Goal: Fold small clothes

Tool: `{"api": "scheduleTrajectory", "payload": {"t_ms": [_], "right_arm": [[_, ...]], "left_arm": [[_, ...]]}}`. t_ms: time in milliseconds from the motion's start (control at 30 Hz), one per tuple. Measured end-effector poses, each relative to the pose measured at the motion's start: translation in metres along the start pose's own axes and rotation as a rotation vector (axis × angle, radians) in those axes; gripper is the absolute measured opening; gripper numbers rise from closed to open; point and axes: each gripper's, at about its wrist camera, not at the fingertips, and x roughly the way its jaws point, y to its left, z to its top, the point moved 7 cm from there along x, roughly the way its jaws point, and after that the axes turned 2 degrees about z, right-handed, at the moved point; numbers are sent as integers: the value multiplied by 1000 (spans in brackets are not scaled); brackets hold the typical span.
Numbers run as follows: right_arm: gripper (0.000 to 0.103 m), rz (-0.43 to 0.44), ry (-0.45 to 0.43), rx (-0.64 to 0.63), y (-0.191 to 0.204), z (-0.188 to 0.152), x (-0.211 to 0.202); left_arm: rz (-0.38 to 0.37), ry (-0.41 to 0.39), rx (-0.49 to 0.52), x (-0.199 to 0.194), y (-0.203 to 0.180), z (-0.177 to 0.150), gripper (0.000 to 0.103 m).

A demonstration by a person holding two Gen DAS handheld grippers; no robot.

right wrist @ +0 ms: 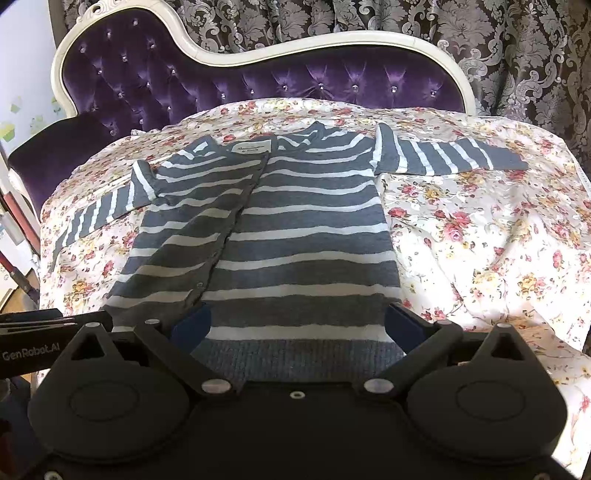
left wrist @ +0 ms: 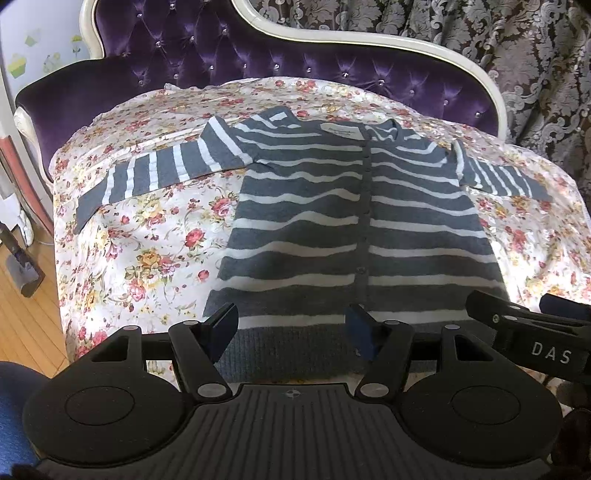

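Striped cardigan [left wrist: 332, 221] lies flat and unfolded on the floral sheet [left wrist: 147, 258], both sleeves spread, every fold left; left gripper [left wrist: 291, 328] and right gripper [right wrist: 299, 325] hover open-jawed, empty, over its hem.

Both tools [left wrist: 291, 328] [right wrist: 299, 325] agape (right wider)

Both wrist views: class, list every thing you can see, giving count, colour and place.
Cardigan: one, grey with white stripes, buttoned, spread flat on the cover with sleeves out.
Floral cover: one, white with red and yellow flowers, over the seat.
Sofa back: one, tufted purple with cream frame, behind the cover.
Curtain: one, dark with grey pattern, behind the sofa.
Wood floor: brown, at left.
Left tool: one, black, open above the hem.
Right tool: one, black, open wide above the hem.
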Motion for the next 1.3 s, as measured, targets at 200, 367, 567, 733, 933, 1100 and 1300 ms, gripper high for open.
{"api": "scheduleTrajectory", "payload": {"t_ms": [200,367,567,733,933,1100,1300], "right_arm": [[101,5,8,0,1,-1,1],[101,7,17,0,1,-2,2],[101,7,20,0,2,-2,2],[101,8,19,0,2,-2,3],[101,9,22,1,2,-3,4],[101,12,28,1,3,-5,5],[101,14,36,3,4,-6,6]], "left_arm": [[-3,2,3,1,0,0,63],[0,3,4,2,0,-1,63],[5,0,9,3,1,-1,63],[5,1,10,3,1,0,63],[5,3,10,4,2,0,63],[5,8,7,6,3,-2,63],[5,13,6,7,3,-3,63]]}}
